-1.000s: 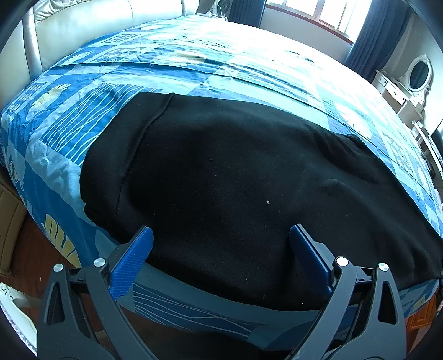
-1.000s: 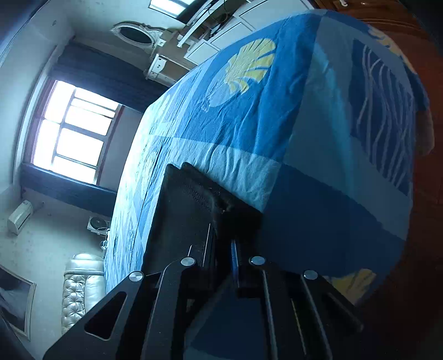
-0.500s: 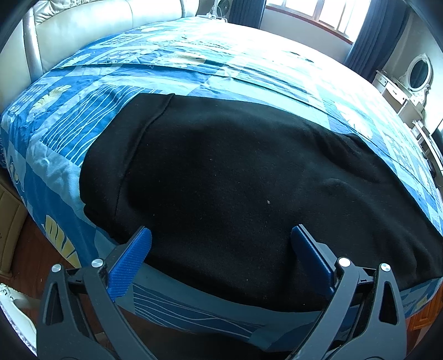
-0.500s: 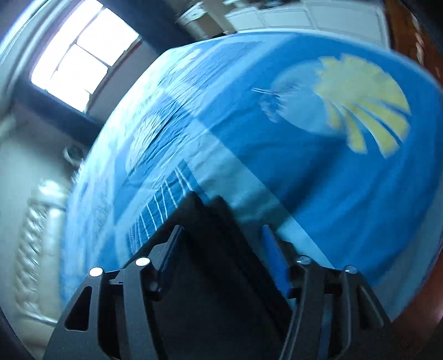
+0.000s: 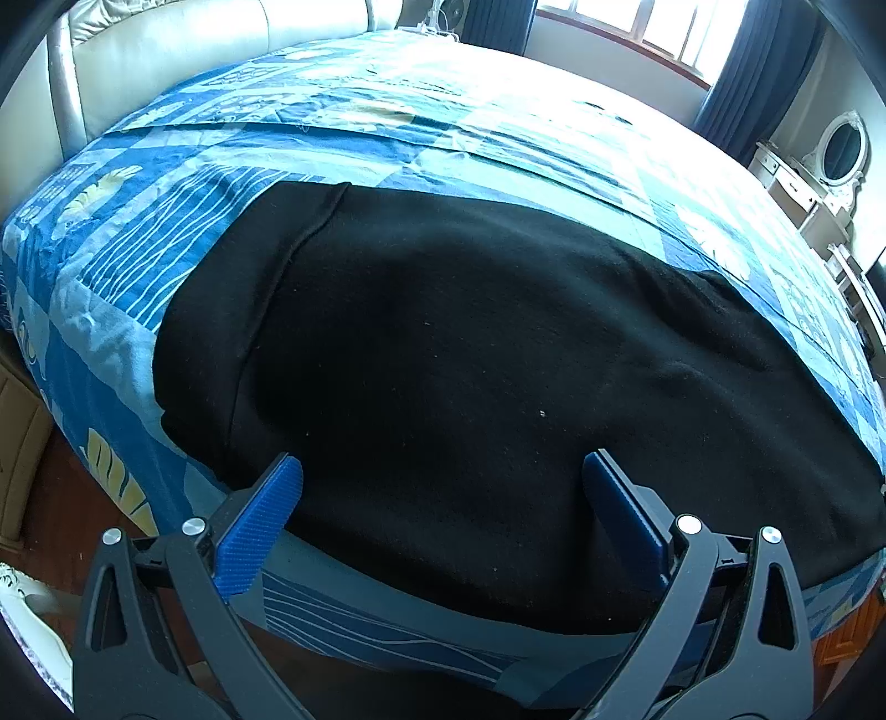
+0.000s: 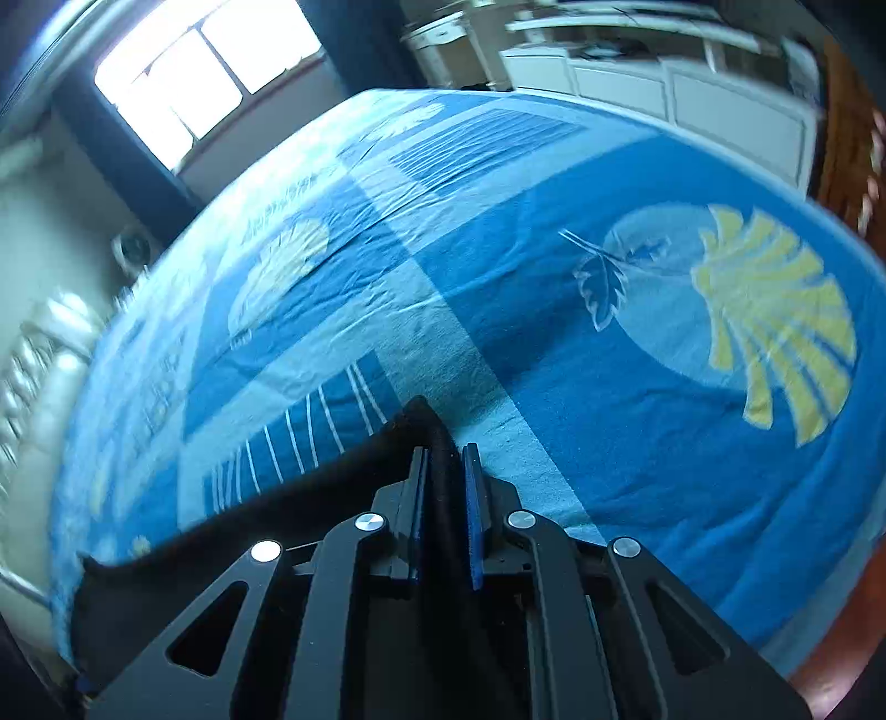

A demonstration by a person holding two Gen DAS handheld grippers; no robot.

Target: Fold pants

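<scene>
Black pants [image 5: 470, 360] lie spread across the near part of a bed with a blue patterned cover [image 5: 387, 127]. My left gripper [image 5: 443, 471] is open, its blue pads wide apart, hovering just above the near edge of the pants and holding nothing. In the right wrist view my right gripper [image 6: 443, 459] is shut on a corner of the black pants [image 6: 426, 426]. The cloth runs from the jaws down to the left over the cover [image 6: 609, 343]. The view is motion-blurred.
A cream padded headboard [image 5: 166, 55] stands at the far left of the bed. A window with dark curtains [image 5: 637, 22] is behind. A white dresser with an oval mirror [image 5: 836, 155] and white cabinets [image 6: 664, 88] stand beyond the bed. Wooden floor [image 5: 55, 487] lies below the bed edge.
My right gripper opened, swung to a new pose and closed on the pants corner. My left gripper stayed open and hardly moved.
</scene>
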